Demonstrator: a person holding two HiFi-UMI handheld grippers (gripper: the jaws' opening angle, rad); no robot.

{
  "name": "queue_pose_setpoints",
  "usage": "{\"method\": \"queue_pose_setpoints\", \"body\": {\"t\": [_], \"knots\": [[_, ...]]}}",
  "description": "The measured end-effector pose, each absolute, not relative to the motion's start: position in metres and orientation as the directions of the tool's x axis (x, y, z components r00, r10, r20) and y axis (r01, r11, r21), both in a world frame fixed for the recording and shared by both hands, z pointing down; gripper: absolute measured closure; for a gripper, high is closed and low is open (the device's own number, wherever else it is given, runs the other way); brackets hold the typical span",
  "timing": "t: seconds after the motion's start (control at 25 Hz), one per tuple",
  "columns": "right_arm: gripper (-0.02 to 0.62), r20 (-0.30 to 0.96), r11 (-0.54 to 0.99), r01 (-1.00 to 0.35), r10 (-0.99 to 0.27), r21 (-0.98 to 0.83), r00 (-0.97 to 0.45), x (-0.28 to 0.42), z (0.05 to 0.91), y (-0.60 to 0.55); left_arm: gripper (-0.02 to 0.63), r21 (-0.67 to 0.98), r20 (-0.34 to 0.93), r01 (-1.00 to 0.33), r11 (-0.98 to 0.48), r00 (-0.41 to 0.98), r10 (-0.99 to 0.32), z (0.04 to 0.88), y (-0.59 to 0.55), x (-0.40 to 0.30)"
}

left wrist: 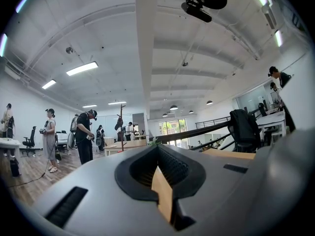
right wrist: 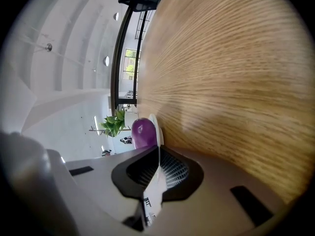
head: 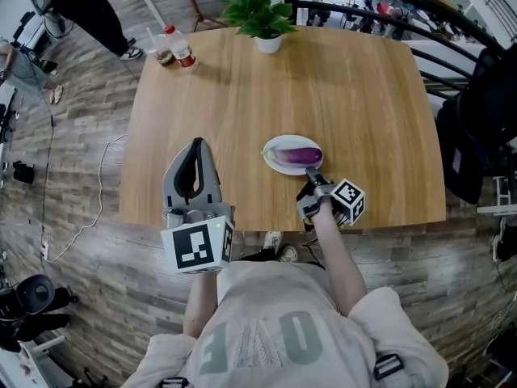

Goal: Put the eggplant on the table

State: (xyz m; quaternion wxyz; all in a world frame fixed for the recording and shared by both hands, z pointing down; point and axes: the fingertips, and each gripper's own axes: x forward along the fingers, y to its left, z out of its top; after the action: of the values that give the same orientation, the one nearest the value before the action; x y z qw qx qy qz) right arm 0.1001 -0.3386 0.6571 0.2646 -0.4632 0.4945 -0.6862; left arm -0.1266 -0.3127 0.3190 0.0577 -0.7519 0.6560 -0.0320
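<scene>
Head view shows right tool (head: 310, 173) (jaws together) tilted down at plate (head: 275, 163) rim.

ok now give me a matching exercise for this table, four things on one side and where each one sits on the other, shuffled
Things:
1. eggplant
2. potted plant
3. red-capped bottle
4. left gripper

Places:
a. far left corner of the table
b. over the table's near edge, jaws together
c. on the white plate
d. middle of the table's far edge

Pairs: 1-c, 2-d, 3-a, 4-b
</scene>
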Motion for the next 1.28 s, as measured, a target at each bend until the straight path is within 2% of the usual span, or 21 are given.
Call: {"method": "queue_pose_setpoints", "body": {"t": [0.64,1.04,1.28], "knots": [[0.569,0.429,-0.446,-0.057,-0.807,-0.893,-0.405,0.099,0.654,-0.337,0.597,-0.116,-0.04,-0.984,-0.138,0.144,-0.989,0.318,-0.305,-0.133],[0.563,0.495,-0.495,-0.111,-0.771,-0.861,-0.4,0.105,0.659,-0.333,0.597,-0.116,-0.041,-0.987,-0.115,0.121,-0.992,0.319,-0.299,-0.141],[0.503,0.495,-0.502,-0.096,-0.769,-0.86,-0.405,0.1,0.652,-0.333,0.597,-0.115,-0.054,-0.986,-0.118,0.125,-0.991,0.317,-0.295,-0.14]]}}
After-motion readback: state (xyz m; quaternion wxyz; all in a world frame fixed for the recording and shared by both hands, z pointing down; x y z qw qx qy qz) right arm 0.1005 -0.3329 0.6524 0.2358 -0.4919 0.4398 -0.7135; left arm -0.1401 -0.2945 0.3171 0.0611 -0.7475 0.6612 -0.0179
